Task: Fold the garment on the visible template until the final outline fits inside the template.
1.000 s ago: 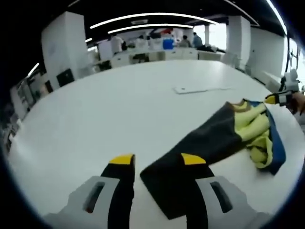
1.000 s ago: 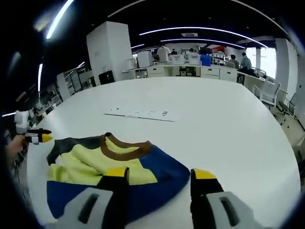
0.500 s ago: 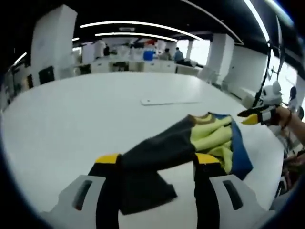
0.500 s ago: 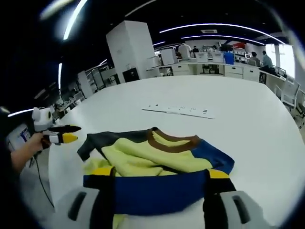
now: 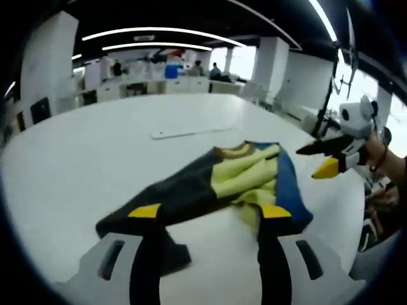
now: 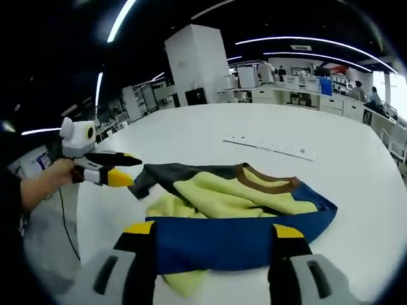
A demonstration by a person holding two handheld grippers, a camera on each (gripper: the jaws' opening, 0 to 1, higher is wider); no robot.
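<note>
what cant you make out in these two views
- Template: no outline can be made out on the table in either view; the garment may hide it.
- White strip: its markings are too small to read.
- Left gripper: in the left gripper view the dark sleeve crosses its jaws, so its grip is unclear.
- Right gripper: the blue hem hides the gap.

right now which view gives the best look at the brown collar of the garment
The right gripper view: the brown collar faces the camera as an open curve above the yellow folds of the garment. In the left gripper view the collar is a small, blurred strip at the garment's far edge.
</note>
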